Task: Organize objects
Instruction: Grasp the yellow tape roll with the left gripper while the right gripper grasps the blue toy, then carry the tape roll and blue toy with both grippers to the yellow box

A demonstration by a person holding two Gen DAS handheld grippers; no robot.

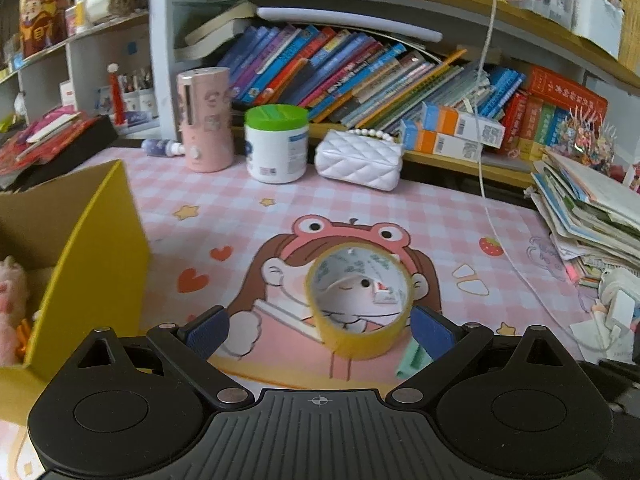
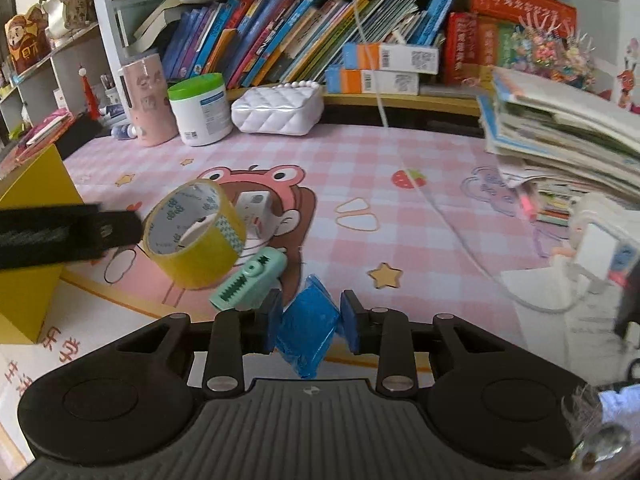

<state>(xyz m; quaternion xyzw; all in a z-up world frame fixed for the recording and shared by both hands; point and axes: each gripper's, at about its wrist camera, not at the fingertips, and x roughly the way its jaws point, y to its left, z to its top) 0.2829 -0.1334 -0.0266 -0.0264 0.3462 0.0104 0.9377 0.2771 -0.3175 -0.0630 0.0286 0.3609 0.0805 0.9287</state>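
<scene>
Tape roll (image 1: pixel 359 304) beside open left claw's (image 1: pixel 320 330) right finger (tilted).

The tape roll (image 2: pixel 196 236) sits left of the clip (image 2: pixel 250 282), with the box (image 1: pixel 80 264) further left.

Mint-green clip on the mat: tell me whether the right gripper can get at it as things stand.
Probably not yet. The right gripper is shut on a blue packet, so its grip is taken. The mint-green clip lies just ahead-left with nothing between; reach looks easy once the packet goes.
</scene>
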